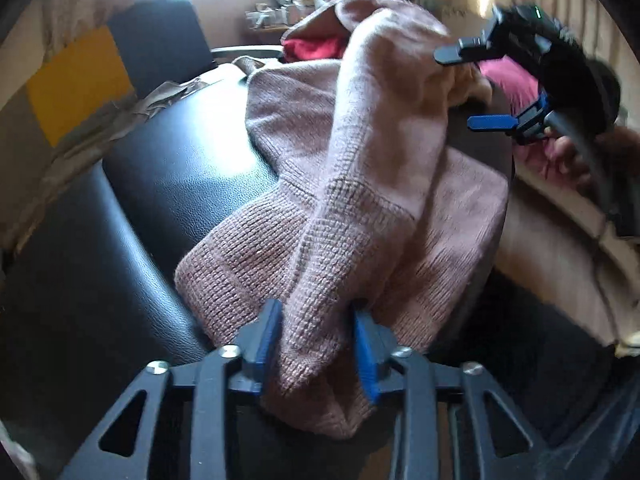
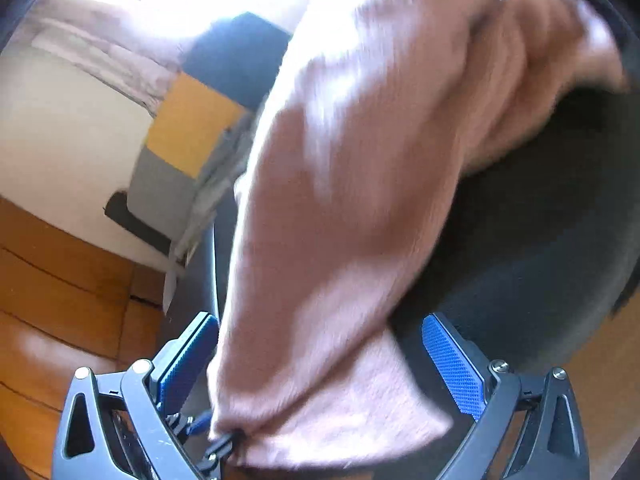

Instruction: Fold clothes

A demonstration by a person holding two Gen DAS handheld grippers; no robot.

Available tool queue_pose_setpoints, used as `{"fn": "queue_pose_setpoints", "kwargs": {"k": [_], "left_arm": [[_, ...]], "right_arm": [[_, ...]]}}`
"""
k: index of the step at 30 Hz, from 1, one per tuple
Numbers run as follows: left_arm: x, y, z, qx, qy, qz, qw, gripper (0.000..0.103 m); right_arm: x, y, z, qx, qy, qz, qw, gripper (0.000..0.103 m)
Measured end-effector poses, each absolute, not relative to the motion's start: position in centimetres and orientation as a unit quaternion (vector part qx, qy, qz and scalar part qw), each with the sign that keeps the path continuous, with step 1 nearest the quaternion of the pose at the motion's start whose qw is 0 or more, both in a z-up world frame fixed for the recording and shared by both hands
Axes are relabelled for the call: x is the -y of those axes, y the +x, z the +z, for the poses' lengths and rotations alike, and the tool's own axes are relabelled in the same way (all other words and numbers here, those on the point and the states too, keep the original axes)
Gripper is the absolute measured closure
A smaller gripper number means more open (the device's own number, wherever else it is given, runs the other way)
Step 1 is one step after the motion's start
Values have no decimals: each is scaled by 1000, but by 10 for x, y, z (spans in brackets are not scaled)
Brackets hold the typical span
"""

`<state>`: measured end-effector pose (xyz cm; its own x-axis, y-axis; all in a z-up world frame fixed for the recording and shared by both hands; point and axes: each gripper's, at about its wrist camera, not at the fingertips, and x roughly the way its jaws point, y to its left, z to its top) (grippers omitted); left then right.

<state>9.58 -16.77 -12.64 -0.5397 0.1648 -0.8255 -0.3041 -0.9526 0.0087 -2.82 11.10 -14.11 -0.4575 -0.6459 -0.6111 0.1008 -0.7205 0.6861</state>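
Folding the pink knit sweater point(image 1: 360, 184) on the black worktop point(image 1: 168, 184). My left gripper point(image 1: 316, 344) has its fingers partly apart, a bunched fold between them, pads against the knit, so gripped. My right gripper point(image 2: 320, 364) stands wide open, fabric lying between the fingers, the right pad clear of it, nothing clamped. Best to close the right on the edge before lifting, keep both grips level, avoid dragging the knit.

Window glare blows out the top; motion blur, fisheye-curved edges.
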Motion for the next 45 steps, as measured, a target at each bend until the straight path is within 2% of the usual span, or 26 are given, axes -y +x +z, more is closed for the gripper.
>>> {"fn": "queue_pose_setpoints", "kwargs": {"k": [2,5,6,8,9,10,12,16,21,24,26,27,28,29,30,31,34,36,37,38,40,41,42,43,44,45], "left_arm": [[177,96,-126,-38,-459,878,129,88],[194,98,-128,20,-462,878,125,89],[194,97,-130,25,-460,879,123,88],[194,97,-133,23,-455,882,120,85],[190,98,-133,9,-451,884,120,84],[186,99,-134,-5,-447,886,120,84],[179,101,-135,-33,-440,889,121,84],[189,103,-131,24,-455,879,143,92],[182,134,-120,50,-444,870,210,95],[189,152,-113,81,-427,872,227,95],[196,161,-110,98,-420,874,226,95],[199,166,-109,107,-416,874,225,95],[203,168,-107,114,-412,876,224,95],[207,169,-105,121,-409,877,223,95],[211,171,-103,128,-405,878,222,95],[214,172,-96,135,-395,880,228,95],[226,182,-77,147,-367,888,235,95],[233,188,-65,155,-350,894,234,103],[237,192,-62,155,-346,897,229,103],[240,195,-59,154,-341,900,224,103],[245,193,-64,150,-349,902,202,103],[247,192,-68,150,-356,902,195,102],[245,189,-73,142,-367,903,175,98],[243,186,-78,133,-377,903,155,84],[239,183,-81,114,-387,904,138,77],[232,182,-83,96,-396,902,143,76]], "right_arm": [[-125,-40,-136,279,442,-827,207,0],[-139,-60,-140,285,425,-841,177,1],[-139,-67,-142,282,423,-843,177,5],[-137,-81,-149,286,427,-840,175,23],[-135,-89,-154,293,433,-834,174,39],[-136,-96,-161,303,446,-823,176,50],[-133,-101,-173,322,451,-811,187,59],[-124,-95,-169,297,445,-821,198,70],[-128,-71,-153,267,438,-830,221,82],[-128,-58,-148,262,445,-821,244,82],[-128,-49,-144,257,451,-815,259,79],[-131,-48,-146,274,451,-807,265,69],[-134,-48,-148,294,449,-799,270,52],[-136,-50,-151,309,453,-793,267,42],[-137,-51,-154,324,457,-785,264,27],[-139,-53,-156,339,460,-778,261,23],[-128,-57,-159,343,462,-774,263,22],[-120,-61,-166,346,477,-764,262,20],[-115,-63,-163,333,474,-773,259,22],[-110,-66,-161,319,471,-781,257,26],[-108,-65,-162,269,495,-790,241,85],[-103,-66,-164,252,507,-789,239,90],[-101,-65,-165,245,506,-793,235,90],[-101,-64,-165,241,502,-797,233,91],[-95,-65,-164,240,501,-798,233,91],[-90,-65,-164,238,501,-799,232,91]]}}
